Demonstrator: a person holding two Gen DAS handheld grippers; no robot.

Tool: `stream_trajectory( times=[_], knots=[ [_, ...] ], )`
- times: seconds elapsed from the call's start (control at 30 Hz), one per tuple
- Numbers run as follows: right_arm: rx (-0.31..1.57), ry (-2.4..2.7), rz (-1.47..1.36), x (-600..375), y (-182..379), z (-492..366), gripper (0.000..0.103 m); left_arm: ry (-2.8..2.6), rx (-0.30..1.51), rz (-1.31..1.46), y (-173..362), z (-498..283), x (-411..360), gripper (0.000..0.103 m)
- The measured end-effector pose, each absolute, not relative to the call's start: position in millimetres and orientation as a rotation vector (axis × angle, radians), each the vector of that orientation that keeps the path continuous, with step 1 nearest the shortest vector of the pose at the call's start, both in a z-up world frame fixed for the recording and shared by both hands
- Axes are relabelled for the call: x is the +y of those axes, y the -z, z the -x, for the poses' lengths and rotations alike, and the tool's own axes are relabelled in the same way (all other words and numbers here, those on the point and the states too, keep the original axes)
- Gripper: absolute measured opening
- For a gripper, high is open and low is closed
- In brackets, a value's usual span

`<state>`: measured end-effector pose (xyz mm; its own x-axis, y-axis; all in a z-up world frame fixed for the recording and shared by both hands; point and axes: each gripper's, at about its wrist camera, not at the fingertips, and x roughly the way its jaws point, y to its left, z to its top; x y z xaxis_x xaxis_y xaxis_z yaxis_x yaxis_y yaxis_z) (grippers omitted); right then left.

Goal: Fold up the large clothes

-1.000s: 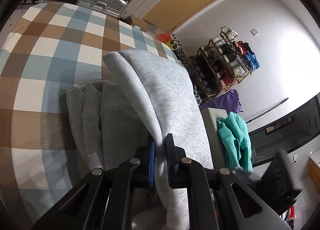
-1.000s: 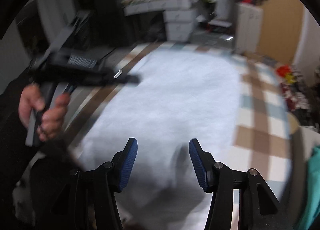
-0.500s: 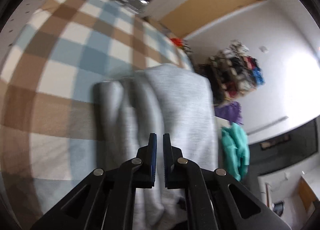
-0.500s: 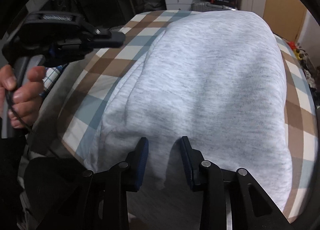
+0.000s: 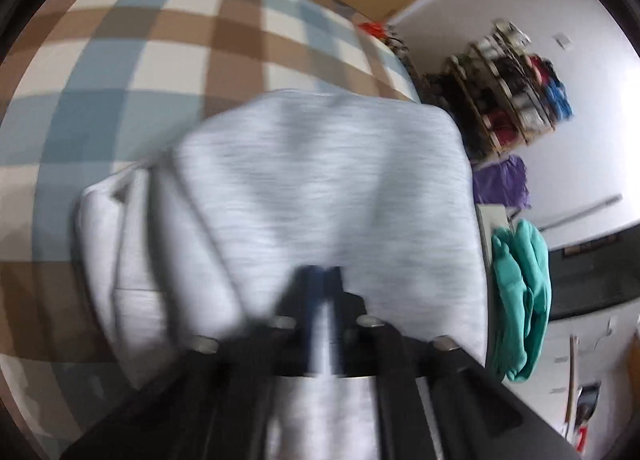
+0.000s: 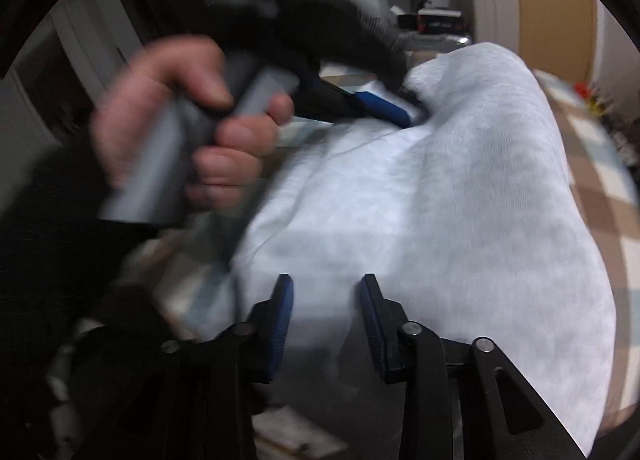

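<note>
Your grey sweatshirt (image 6: 460, 212) lies on the checked bedcover (image 5: 132, 72), already doubled into a thick bundle, with stacked layers showing at its 9 o'clock edge in the left wrist view. Your left gripper (image 5: 322, 280) has its fingers pressed together on a fold of the cloth; from the right wrist view it bites the sweatshirt's edge at 11 o'clock. Your right gripper (image 6: 325, 292) is opening, its fingers apart over the near hem with no cloth pinched between them. You're partway through, I judge: this fold still needs laying flat, and probably another after it.

Matt grey knit garment (image 6: 460, 220), checked cloth (image 5: 160, 60)
</note>
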<state>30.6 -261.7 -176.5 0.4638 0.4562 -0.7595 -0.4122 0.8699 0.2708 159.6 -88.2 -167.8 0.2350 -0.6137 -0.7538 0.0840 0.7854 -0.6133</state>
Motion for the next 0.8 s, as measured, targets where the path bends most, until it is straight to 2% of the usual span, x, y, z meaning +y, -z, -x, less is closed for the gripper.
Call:
stream_trajectory(
  times=[0.1, 0.2, 0.33, 0.5, 0.6, 0.63, 0.7, 0.73, 0.77, 0.8],
  knots=[
    [0.875, -0.523, -0.059, -298.0, 142.5, -14.3, 0.045, 0.535, 1.258, 0.581, 176.5, -160.6, -77.2, 0.0],
    [0.846, -0.474, -0.039, -331.5, 122.2, -16.7, 0.056, 0.525, 1.228, 0.483, 169.5, -155.1, -91.2, 0.0],
    [1.073, -0.491, 0.006, -339.0, 162.9, -45.9, 0.051, 0.484, 1.208, 0.364, 162.9, -155.4, -103.4, 0.0],
    [1.087, -0.485, 0.032, -336.3, 176.3, -53.6, 0.052, 0.416, 1.234, 0.333, 153.2, -153.9, -105.2, 0.0],
    [1.099, -0.488, 0.015, -339.7, 184.9, -58.3, 0.058, 0.441, 1.164, 0.31, 120.0, -137.6, -113.1, 0.0],
    [1.102, -0.49, -0.002, -340.5, 190.5, -57.4, 0.059, 0.475, 1.131, 0.285, 107.0, -127.8, -119.6, 0.004],
    [1.097, -0.509, -0.039, -345.8, 191.4, -52.8, 0.059, 0.546, 1.093, 0.233, 91.8, -104.2, -134.8, 0.021],
    [1.099, -0.523, -0.074, -350.7, 191.5, -54.0, 0.059, 0.575, 1.096, 0.234, 91.9, -98.6, -137.7, 0.038],
    [1.101, -0.529, -0.095, -350.3, 192.4, -54.3, 0.059, 0.62, 1.117, 0.251, 98.1, -88.7, -144.4, 0.043],
    [1.1, -0.537, -0.118, -352.3, 192.2, -55.1, 0.059, 0.635, 1.131, 0.265, 104.1, -85.0, -144.9, 0.043]
  ],
)
